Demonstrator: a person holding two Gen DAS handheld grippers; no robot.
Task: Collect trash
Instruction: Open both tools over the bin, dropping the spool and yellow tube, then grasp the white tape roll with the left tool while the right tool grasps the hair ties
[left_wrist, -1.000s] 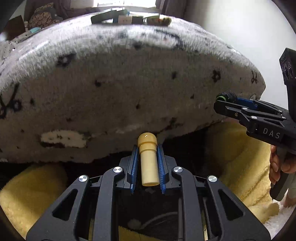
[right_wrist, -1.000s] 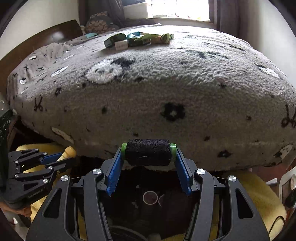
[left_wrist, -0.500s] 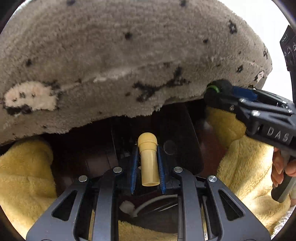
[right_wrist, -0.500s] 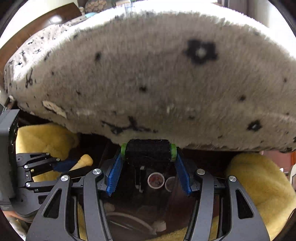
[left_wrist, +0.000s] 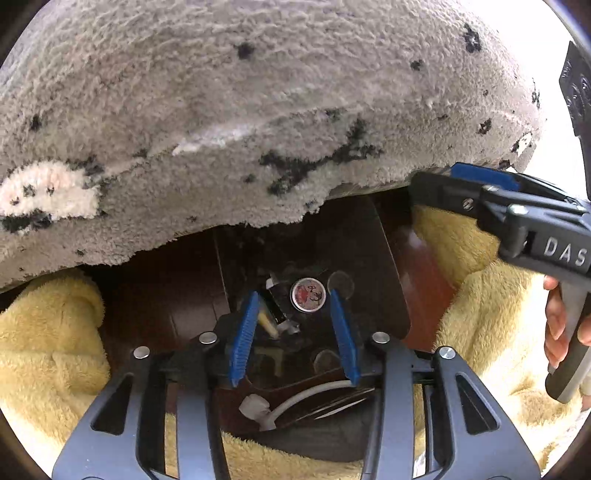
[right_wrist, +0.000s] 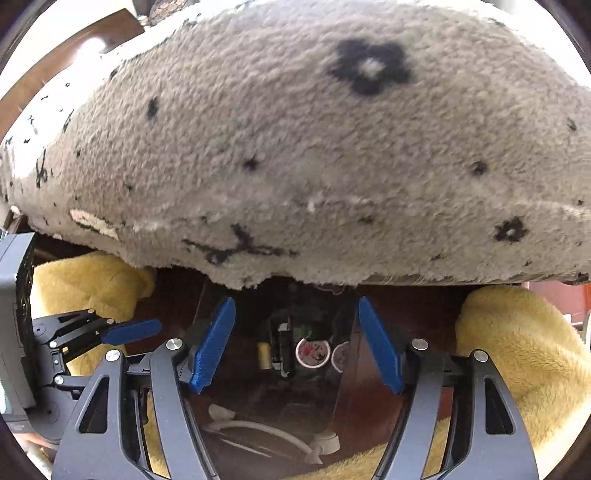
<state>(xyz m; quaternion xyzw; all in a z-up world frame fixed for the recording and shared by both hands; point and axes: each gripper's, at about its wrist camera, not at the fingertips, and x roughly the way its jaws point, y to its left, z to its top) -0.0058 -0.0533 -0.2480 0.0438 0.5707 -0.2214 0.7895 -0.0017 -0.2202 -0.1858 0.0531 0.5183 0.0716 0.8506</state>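
Note:
Both grippers hang open and empty over a dark trash bin (left_wrist: 391, 266) set between yellow blankets. My left gripper (left_wrist: 293, 325) has its blue pads apart above the bin; the yellow tube (left_wrist: 267, 324) lies inside just below it. My right gripper (right_wrist: 297, 343) is also open wide. In its view the yellow tube (right_wrist: 263, 355), a black and green roll (right_wrist: 306, 330) and a round red-and-white lid (right_wrist: 312, 352) lie in the bin (right_wrist: 347, 376). The right gripper shows at the right of the left wrist view (left_wrist: 491, 192), and the left one at the left of the right wrist view (right_wrist: 129, 329).
A grey fluffy bed cover with black marks (left_wrist: 258, 110) overhangs the bin from behind and fills the upper half of both views (right_wrist: 295, 147). Yellow fleece blankets (left_wrist: 48, 350) (right_wrist: 517, 350) flank the bin. A white cable (right_wrist: 258, 428) lies at the bin's near side.
Both grippers dropped lower over the bin and opened. The yellow tube left my left gripper and the black and green roll left my right one; both now lie in the bin.

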